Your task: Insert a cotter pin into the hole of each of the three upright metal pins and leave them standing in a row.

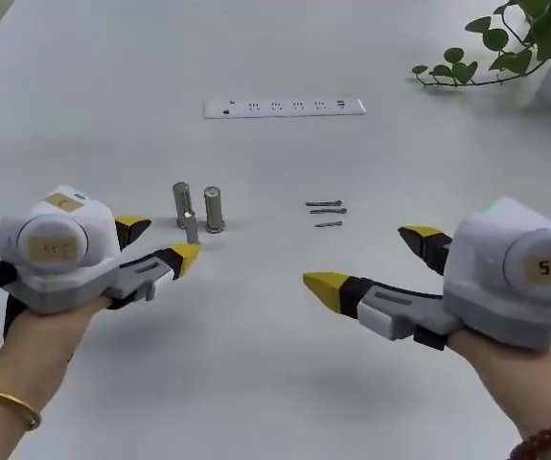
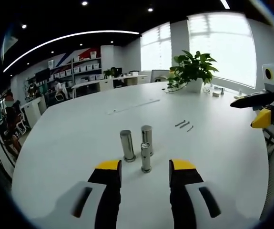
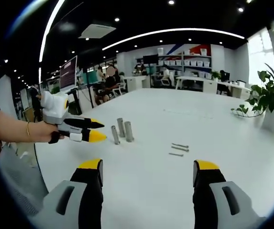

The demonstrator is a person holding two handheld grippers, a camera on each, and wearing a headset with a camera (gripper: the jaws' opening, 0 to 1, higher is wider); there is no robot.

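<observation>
Metal pins (image 1: 214, 209) stand upright in a tight cluster left of centre on the white table (image 1: 256, 374), two taller ones side by side and a shorter pin (image 1: 191, 227) just in front. None seems to carry a cotter yet. The three cotter pins (image 1: 328, 211) lie flat and close together, to the right of the cluster and apart from it.

The left gripper (image 1: 160, 244) hovers just short of the shorter pin, jaws spread with nothing between them. The right gripper (image 1: 371, 259) is likewise spread wide and empty, near the cotters but off them.

The step in hand looks like the first pick-up. To do it well, the right gripper should probably take one cotter by its head end so the legs stick out free. The left gripper would steady a pin low on its body, leaving the cross hole clear and turned toward the cotter. The holes are too small to make out here.

A power strip (image 1: 285, 107) lies farther back.
</observation>
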